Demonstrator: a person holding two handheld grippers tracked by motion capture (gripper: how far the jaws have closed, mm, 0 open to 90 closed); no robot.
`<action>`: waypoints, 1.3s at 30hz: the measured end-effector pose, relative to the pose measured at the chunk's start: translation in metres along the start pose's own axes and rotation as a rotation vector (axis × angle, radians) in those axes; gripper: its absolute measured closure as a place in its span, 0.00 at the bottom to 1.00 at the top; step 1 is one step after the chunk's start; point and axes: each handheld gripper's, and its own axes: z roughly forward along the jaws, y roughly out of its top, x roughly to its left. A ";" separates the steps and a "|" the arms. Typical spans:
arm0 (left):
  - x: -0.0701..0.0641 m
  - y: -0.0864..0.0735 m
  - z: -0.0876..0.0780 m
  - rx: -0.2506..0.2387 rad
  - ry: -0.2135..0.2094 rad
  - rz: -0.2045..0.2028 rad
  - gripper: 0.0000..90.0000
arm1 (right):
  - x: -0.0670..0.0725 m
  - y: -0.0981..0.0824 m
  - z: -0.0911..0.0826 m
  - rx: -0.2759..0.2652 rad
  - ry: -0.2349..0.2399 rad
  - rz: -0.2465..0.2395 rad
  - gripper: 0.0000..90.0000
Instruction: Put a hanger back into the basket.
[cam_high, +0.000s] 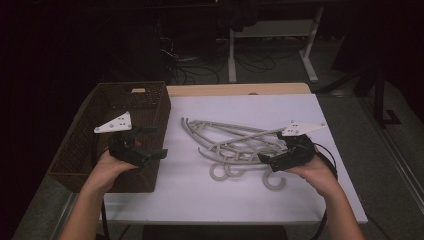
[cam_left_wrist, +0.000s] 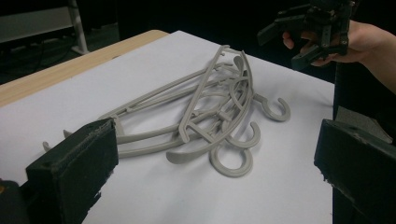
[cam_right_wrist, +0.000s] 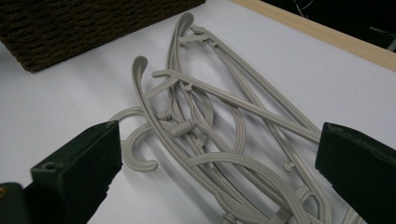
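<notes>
1. The table (cam_high: 320, 200), covered in white, carries everything; a strip of bare wood shows along its far edge.
2. The woven basket (cam_high: 150, 102), dark brown, sits at the table's left end. No hanger can be seen in it from the high view, though its floor is dim.
3. The pile of hangers (cam_high: 235, 145), grey plastic, lies in the middle of the white cover, apart from the basket. They are tangled, arms crossed over one another and hooks bunched toward the near side. In the right gripper view the pile (cam_right_wrist: 219, 126) lies straight ahead between the jaws.
4. The left gripper (cam_high: 150, 142) hangs over the basket's near right corner, jaws spread wide with nothing between them, aimed at the pile (cam_left_wrist: 205, 116).
5. The right gripper (cam_high: 267, 159) sits just at the pile's near right edge, jaws likewise released and empty. I cannot tell whether they touch a hanger.
6. Step in hand, as I judge it: the approach, before any grasp. Moving hangers to the basket looks likely, and none has been lifted.
7. The next move calls for picking one hanger, likely the topmost, closing on a single arm or hook, and lifting slowly so the others do not drag along.
</notes>
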 end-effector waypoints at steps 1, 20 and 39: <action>-0.001 0.001 0.001 -0.002 -0.004 0.001 0.00 | 0.000 0.000 0.000 0.002 0.000 0.000 0.00; -0.027 0.022 0.048 0.035 -0.086 0.041 0.00 | -0.003 -0.007 0.001 0.012 -0.005 0.011 0.00; -0.039 0.027 0.113 0.103 -0.179 0.074 0.00 | -0.004 -0.009 0.001 0.008 -0.001 0.012 0.00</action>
